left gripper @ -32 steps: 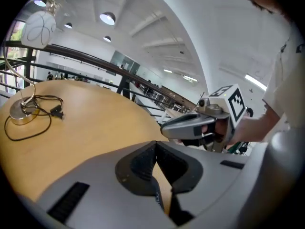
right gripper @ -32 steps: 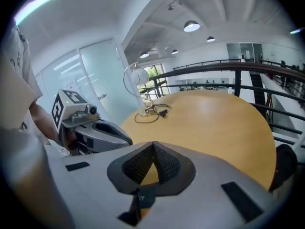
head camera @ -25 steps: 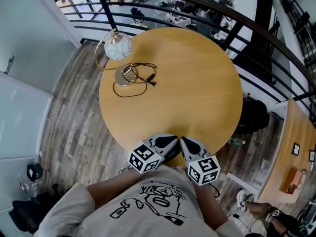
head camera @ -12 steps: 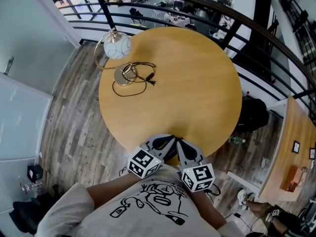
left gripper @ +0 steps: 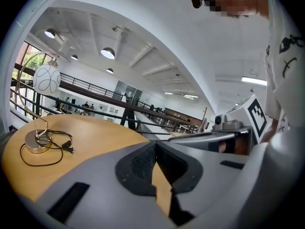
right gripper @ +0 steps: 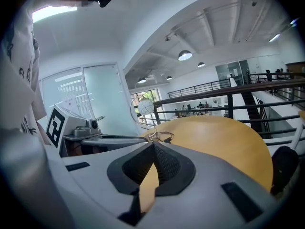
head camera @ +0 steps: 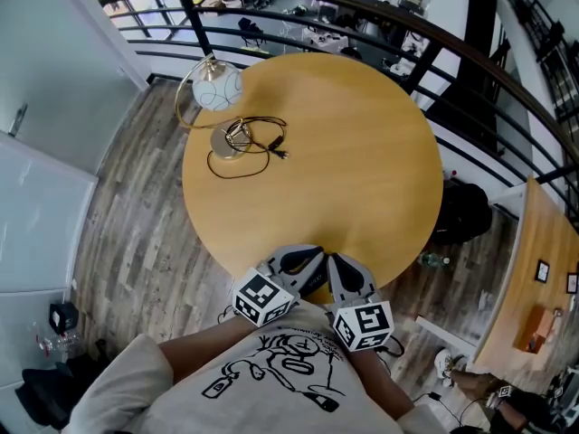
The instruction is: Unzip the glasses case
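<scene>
No glasses case shows in any view. My left gripper (head camera: 306,260) and right gripper (head camera: 346,268) sit side by side over the near edge of the round wooden table (head camera: 362,152), close to the person's chest. In the left gripper view the left gripper (left gripper: 155,143) has its jaws meeting at the tips with nothing between them. In the right gripper view the right gripper (right gripper: 152,145) looks the same, shut and empty. Each gripper view shows the other gripper's marker cube at its side.
A lamp with a white globe (head camera: 217,87), a round metal base (head camera: 224,141) and a loose black cord (head camera: 262,145) stands at the table's far left. A black railing (head camera: 434,43) curves behind the table. On the floor at the right lies a black bag (head camera: 463,211).
The right gripper has drawn back a little toward the person and to the left. The left gripper has hardly moved. Both stay shut.
</scene>
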Motion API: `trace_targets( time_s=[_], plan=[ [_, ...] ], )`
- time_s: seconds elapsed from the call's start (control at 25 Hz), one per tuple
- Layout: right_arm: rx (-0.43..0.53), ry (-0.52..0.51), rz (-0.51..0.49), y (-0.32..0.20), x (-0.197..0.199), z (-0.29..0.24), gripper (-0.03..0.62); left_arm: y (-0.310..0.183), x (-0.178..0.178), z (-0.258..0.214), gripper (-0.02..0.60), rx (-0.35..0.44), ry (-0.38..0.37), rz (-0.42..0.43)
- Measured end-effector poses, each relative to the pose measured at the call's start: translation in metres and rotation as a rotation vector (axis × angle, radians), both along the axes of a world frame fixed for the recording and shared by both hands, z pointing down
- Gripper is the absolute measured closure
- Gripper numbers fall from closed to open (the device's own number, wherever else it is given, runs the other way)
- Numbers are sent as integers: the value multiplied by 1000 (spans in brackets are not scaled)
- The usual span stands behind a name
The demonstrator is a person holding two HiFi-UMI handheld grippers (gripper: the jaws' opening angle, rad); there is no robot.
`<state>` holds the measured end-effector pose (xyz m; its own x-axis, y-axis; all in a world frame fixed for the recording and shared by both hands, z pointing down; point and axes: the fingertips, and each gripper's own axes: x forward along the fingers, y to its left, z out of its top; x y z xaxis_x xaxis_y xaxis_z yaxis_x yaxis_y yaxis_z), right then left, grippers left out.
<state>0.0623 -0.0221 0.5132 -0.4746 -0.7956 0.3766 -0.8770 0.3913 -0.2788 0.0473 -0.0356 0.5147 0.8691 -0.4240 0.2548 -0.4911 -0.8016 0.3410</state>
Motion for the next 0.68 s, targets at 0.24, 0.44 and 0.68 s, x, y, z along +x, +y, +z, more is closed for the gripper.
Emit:
trace_targets(
  time_s=[0.24, 0.44, 0.68],
  plan=[
    [9, 5, 5, -1, 1, 0, 572, 0, 0, 3, 575, -3, -12, 13],
    [3, 6, 1, -2, 1, 1, 572, 0, 2, 5, 575, -18, -17, 18],
    [-2, 8, 1, -5, 2, 4, 572, 0, 2, 15, 575, -45, -54, 33]
  ],
)
